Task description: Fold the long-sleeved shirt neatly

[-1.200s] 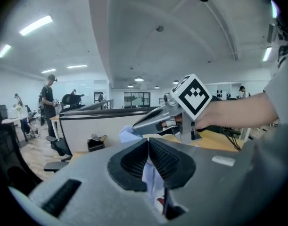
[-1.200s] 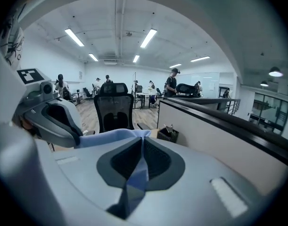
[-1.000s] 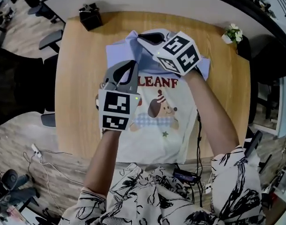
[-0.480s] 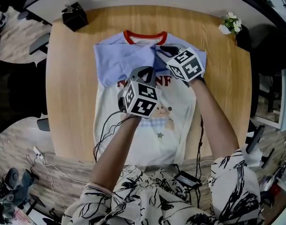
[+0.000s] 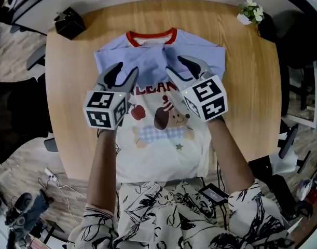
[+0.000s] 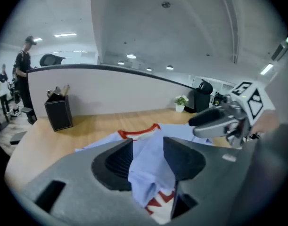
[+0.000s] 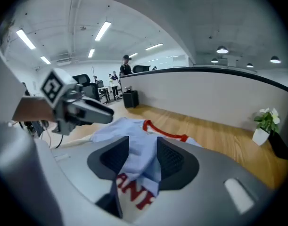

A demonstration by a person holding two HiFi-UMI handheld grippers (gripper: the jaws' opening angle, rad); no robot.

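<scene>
Opening jaws, left gripper (image 5: pixel 125 72), right gripper (image 5: pixel 180 67); shirt (image 5: pixel 163 144) cloth between each, seemingly loose.

Red letters (image 5: pixel 154 90) reading "LEAN", cut off at both ends, are showing across the shirt (image 5: pixel 168 149) chest.
</scene>
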